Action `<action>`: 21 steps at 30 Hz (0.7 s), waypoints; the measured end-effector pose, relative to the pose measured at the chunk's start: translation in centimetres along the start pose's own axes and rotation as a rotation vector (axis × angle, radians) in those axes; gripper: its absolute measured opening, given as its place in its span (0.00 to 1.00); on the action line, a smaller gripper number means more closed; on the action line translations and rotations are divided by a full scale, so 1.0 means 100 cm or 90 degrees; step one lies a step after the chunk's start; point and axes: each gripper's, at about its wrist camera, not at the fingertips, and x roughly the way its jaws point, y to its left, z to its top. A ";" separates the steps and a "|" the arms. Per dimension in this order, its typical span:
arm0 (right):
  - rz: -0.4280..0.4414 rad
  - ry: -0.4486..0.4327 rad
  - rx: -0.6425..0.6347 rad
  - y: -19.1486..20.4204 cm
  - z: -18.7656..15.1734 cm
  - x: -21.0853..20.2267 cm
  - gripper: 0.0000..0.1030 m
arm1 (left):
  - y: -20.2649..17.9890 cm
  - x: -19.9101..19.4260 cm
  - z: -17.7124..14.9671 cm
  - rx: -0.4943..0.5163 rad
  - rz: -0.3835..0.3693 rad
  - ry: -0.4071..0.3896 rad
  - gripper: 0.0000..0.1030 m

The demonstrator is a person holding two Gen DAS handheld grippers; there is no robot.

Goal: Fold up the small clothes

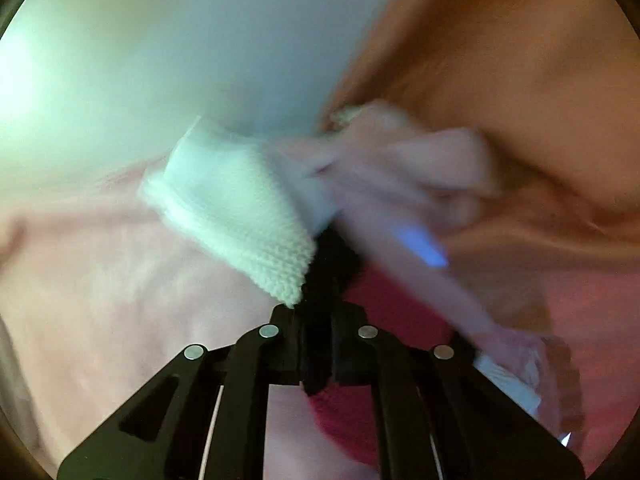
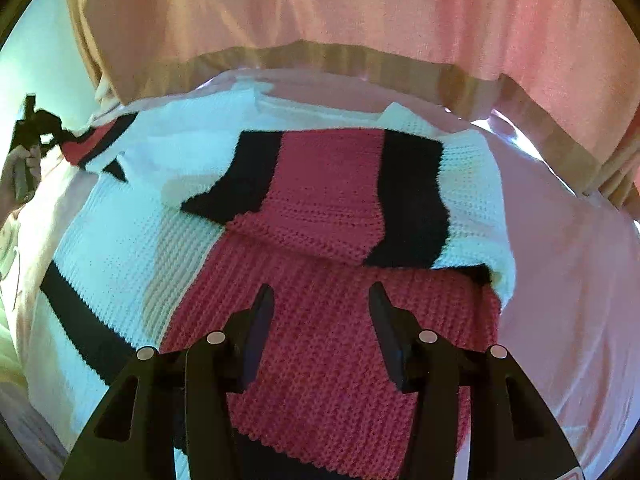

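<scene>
A knitted garment (image 2: 328, 184) with white, black and red stripes lies partly folded on a pink sheet (image 2: 560, 260). My right gripper (image 2: 320, 300) hangs open just above its red stripe, with nothing pinched between the pads. My left gripper (image 1: 316, 312) is shut on a corner of the garment (image 1: 240, 208); black and white knit bunches out from the closed jaws. In the right wrist view the left gripper (image 2: 60, 136) is at the far left, lifting that striped corner off the sheet, with a hand (image 2: 24, 168) on its handle.
A person in a pink top with a tan hem (image 2: 360, 8) stands right behind the garment. The left wrist view is blurred: a pale wall (image 1: 160, 40) at upper left, orange-pink cloth (image 1: 520, 80) at right, a pale blurred shape (image 1: 420, 168) beside the lifted corner.
</scene>
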 end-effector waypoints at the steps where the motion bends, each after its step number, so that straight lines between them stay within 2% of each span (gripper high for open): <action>1: -0.002 -0.004 0.007 -0.005 0.002 -0.002 0.47 | -0.026 -0.018 -0.004 0.042 -0.014 -0.023 0.06; 4: -0.009 -0.009 0.022 -0.016 0.005 -0.006 0.47 | -0.097 -0.073 -0.032 0.141 -0.083 -0.059 0.06; 6: -0.020 -0.014 0.038 -0.027 0.009 -0.009 0.47 | -0.151 -0.113 -0.069 0.213 -0.152 -0.062 0.06; 8: -0.023 -0.014 0.055 -0.039 0.011 -0.010 0.47 | -0.195 -0.141 -0.112 0.271 -0.215 -0.042 0.06; 9: -0.027 -0.015 0.065 -0.045 0.012 -0.010 0.48 | -0.224 -0.150 -0.145 0.314 -0.242 -0.019 0.07; 11: -0.030 -0.010 0.081 -0.057 0.015 -0.010 0.49 | -0.257 -0.156 -0.199 0.376 -0.262 0.026 0.08; 13: -0.038 -0.010 0.091 -0.064 0.016 -0.009 0.51 | -0.283 -0.147 -0.264 0.441 -0.259 0.082 0.12; 15: -0.058 -0.008 0.089 -0.069 0.018 -0.009 0.53 | -0.288 -0.128 -0.315 0.477 -0.239 0.127 0.18; 16: -0.065 -0.007 0.088 -0.071 0.019 -0.008 0.54 | -0.285 -0.121 -0.331 0.483 -0.224 0.141 0.27; 17: -0.065 -0.006 0.088 -0.073 0.020 -0.008 0.56 | -0.283 -0.112 -0.335 0.486 -0.202 0.147 0.41; 19: -0.054 -0.005 0.086 -0.075 0.021 -0.009 0.56 | -0.271 -0.102 -0.347 0.499 -0.145 0.144 0.53; 21: -0.047 -0.005 0.082 -0.076 0.022 -0.010 0.57 | -0.255 -0.112 -0.344 0.504 -0.127 0.108 0.66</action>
